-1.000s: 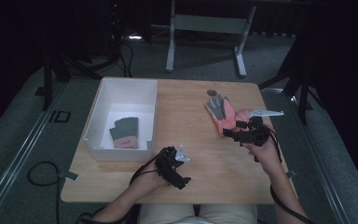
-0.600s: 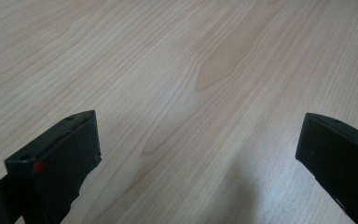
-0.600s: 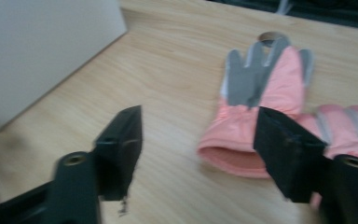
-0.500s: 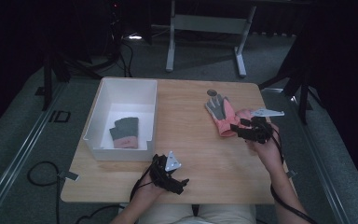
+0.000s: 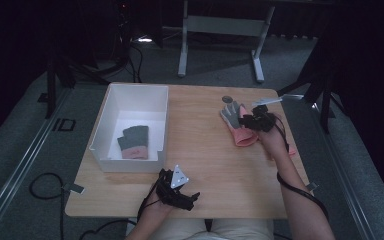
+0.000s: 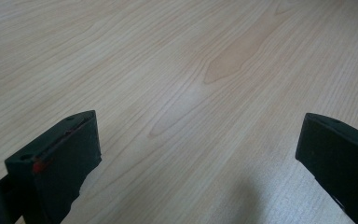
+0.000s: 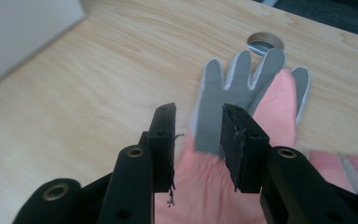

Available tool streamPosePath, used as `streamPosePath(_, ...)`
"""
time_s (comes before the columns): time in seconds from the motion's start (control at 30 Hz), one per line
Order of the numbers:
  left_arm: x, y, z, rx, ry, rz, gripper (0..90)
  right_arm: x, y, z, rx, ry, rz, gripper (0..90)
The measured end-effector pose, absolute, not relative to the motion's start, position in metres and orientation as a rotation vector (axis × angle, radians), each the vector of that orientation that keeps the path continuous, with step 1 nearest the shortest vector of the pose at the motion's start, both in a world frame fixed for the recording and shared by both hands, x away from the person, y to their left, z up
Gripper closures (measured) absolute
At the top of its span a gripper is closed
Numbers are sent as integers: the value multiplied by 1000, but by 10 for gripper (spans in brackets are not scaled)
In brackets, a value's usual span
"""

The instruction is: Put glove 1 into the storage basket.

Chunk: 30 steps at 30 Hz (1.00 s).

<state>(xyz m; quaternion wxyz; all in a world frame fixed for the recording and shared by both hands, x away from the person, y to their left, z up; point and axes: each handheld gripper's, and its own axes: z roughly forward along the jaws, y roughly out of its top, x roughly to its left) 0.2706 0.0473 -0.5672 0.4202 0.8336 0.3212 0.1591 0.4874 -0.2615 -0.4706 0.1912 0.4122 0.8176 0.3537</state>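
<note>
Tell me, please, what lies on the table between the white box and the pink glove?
Nothing: in the high view, bare wooden table separates the white box from the pink glove.

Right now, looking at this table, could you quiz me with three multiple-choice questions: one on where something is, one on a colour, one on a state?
1. Where does the folded glove lie?
A) inside the white box
B) on the floor
C) at the table's right edge

2. What colour are the fingers of the spread glove on the table?
A) green
B) grey
C) yellow

3. How do the jaws of the left claw stand?
A) shut tight
B) clamped on a glove
C) wide open

Answers:
1 A, the high view shows it resting on the bottom of the box.
2 B, the right gripper view shows grey fingers above a pink body.
3 C, the left gripper view shows bare wood between the two jaws.
</note>
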Motion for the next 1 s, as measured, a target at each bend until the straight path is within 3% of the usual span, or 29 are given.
streamPosePath(0.27,270,48,-567,2091,789,392,0,525,-247,-501,1190,2351,842,648)
streamPosePath(0.43,269,48,-567,2093,772,397,0,537,-244,-524,1242,2376,692,593)
streamPosePath(0.47,269,48,-567,2096,770,398,0,538,-244,-524,1259,2373,700,607)
streamPosePath(0.57,269,48,-567,2098,767,397,0,539,-244,-525,1354,2373,711,759)
streamPosePath(0.6,269,48,-567,2098,767,397,0,539,-244,-525,1354,2373,711,759)
streamPosePath(0.67,269,47,-567,2096,765,405,0,537,-243,-521,1418,2329,728,874)
streamPosePath(1.0,268,46,-566,2093,757,411,0,472,-242,-462,1369,2210,924,891)
